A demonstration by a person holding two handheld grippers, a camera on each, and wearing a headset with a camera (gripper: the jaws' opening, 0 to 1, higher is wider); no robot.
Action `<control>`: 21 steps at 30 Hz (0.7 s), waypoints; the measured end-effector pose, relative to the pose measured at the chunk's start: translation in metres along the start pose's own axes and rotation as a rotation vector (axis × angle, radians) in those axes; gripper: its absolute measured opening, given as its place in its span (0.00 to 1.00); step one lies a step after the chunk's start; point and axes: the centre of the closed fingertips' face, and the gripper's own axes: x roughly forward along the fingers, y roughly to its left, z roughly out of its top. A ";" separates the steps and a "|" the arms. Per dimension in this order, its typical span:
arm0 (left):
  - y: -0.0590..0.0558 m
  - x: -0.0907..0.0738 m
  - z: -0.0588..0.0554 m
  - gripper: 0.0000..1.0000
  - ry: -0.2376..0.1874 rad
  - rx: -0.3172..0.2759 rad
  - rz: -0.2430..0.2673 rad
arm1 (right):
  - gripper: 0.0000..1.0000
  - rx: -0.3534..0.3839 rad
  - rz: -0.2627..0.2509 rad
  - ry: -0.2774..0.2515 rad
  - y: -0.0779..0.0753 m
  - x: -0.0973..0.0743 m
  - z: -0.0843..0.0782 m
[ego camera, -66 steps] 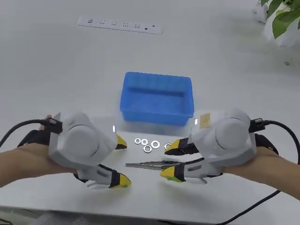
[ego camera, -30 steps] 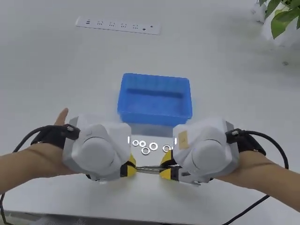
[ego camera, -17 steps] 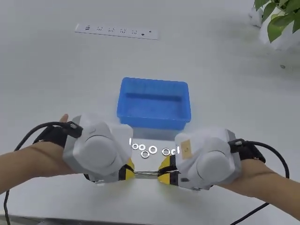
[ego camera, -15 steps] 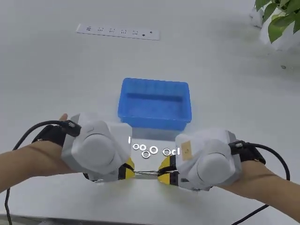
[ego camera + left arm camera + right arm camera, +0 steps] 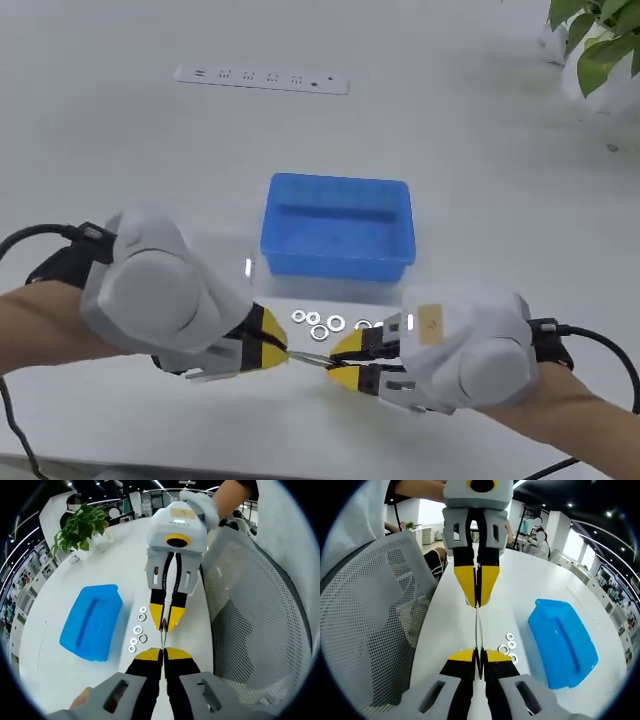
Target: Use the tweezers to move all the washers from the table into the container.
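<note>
As left claw and right claw pinch thin metal tweezers, washers gleam.

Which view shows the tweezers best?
Right gripper view: the tweezers show as a long bare span between two sets of shut jaws. Left gripper view has a shorter sliver; head view shows a short bit between yellow tips.

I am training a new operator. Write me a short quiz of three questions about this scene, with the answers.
1. True or false: the washers already lie inside the container.
2. What do the left gripper and the right gripper both clamp? A) a washer B) the tweezers C) the container
3. Fill in: the container's colour is ____.
Key: 1 false; 2 B; 3 blue.
</note>
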 end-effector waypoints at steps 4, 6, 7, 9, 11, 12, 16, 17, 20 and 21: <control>0.001 -0.006 0.003 0.05 -0.009 -0.003 0.007 | 0.07 0.013 -0.015 -0.032 -0.001 0.003 0.005; 0.001 -0.009 0.006 0.05 -0.017 -0.010 0.005 | 0.07 0.014 -0.017 -0.047 0.000 0.004 0.008; 0.000 -0.010 0.007 0.05 -0.016 -0.009 0.005 | 0.07 0.018 -0.021 -0.054 0.000 0.004 0.009; 0.000 -0.011 0.010 0.05 -0.017 -0.002 0.004 | 0.07 0.023 -0.020 -0.065 0.000 0.004 0.010; -0.001 -0.011 0.015 0.05 -0.025 0.002 0.003 | 0.07 0.026 -0.020 -0.074 0.000 0.002 0.010; -0.001 -0.011 0.021 0.05 -0.038 0.005 0.003 | 0.07 0.027 -0.022 -0.081 0.000 0.000 0.010; 0.000 -0.008 0.041 0.05 -0.071 0.026 0.004 | 0.07 0.028 -0.035 -0.095 -0.002 -0.006 0.008; 0.001 -0.007 0.044 0.05 -0.074 0.029 0.002 | 0.07 0.032 -0.039 -0.098 -0.002 -0.007 0.008; 0.001 -0.002 0.054 0.05 -0.095 0.034 -0.005 | 0.07 0.045 -0.051 -0.104 -0.003 -0.011 0.006; 0.001 -0.001 0.057 0.05 -0.099 0.037 -0.008 | 0.07 0.046 -0.054 -0.104 -0.003 -0.012 0.005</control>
